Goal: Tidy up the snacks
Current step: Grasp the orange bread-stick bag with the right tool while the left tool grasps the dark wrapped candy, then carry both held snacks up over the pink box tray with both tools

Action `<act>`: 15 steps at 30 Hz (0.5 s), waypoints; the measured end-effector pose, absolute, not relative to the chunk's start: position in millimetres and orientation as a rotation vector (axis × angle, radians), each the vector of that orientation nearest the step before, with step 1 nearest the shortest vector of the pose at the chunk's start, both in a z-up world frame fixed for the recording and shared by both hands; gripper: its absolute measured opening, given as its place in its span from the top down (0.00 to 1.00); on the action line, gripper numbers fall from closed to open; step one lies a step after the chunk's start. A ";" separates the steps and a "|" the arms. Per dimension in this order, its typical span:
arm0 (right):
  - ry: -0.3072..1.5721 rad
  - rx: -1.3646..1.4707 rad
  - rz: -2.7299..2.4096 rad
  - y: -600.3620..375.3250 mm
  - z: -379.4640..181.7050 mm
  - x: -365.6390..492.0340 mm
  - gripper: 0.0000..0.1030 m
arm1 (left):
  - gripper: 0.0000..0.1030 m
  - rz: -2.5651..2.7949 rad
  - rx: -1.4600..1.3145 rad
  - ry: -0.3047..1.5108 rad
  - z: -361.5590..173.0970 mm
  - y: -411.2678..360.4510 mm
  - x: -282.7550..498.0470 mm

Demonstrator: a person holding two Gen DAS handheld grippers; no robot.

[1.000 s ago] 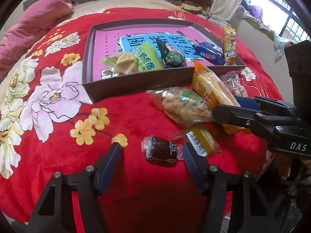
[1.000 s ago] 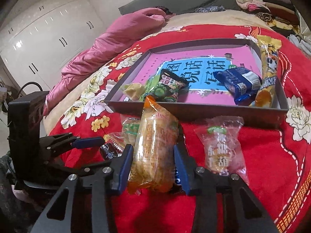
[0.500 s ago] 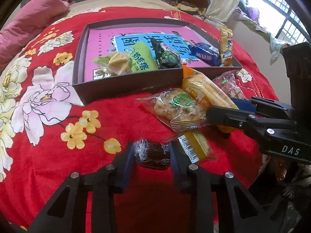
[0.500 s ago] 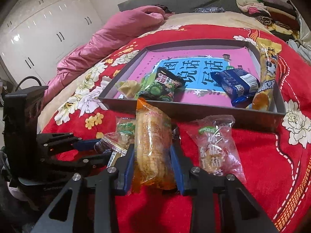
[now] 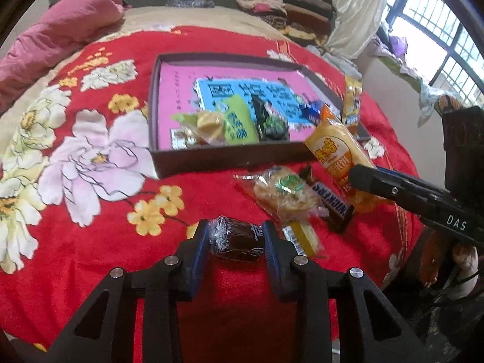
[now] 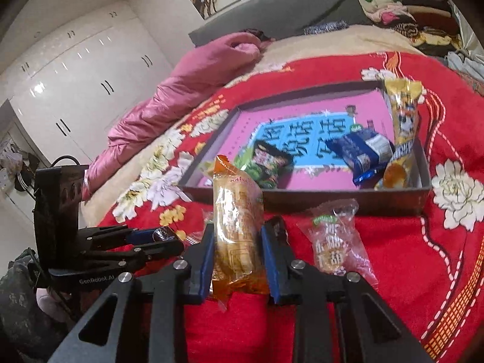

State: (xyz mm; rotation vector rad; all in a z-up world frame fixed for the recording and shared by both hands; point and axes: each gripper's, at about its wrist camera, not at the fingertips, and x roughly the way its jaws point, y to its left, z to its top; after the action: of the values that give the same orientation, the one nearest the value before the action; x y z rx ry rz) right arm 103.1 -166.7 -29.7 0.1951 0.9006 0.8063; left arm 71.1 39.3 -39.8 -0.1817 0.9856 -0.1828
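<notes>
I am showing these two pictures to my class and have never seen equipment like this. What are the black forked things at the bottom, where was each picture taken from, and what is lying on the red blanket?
The black forks are hand-held grippers: a person holds one in each hand, with a wide-angle camera on each looking along its two fingers. One picture comes from the left gripper, the other from the right gripper. The left one is closed on a small dark wrapped snack. The right one is closed on a long orange packet. On the red floral blanket sits a shallow dark box already holding several snacks. In front of it lie a Snickers bar, a clear bag of pastry and a small yellow packet.
</notes>
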 end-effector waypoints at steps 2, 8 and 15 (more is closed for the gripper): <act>0.886 0.200 0.809 -168.0 -26.2 103.0 0.71 | 0.65 -0.175 -0.190 0.972 -35.3 41.9 70.5; 0.867 0.216 0.804 -172.3 -21.0 105.9 0.71 | 0.65 -0.154 -0.197 0.942 -23.4 48.3 71.8; 0.835 0.241 0.788 -181.7 -15.4 111.3 0.71 | 0.65 -0.129 -0.205 0.918 -14.4 54.1 78.9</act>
State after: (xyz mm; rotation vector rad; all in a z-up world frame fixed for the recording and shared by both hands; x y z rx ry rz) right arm 111.3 -181.7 -15.4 0.2412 0.8352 0.7875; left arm 78.9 54.1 -14.4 -0.2048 0.9176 -0.1295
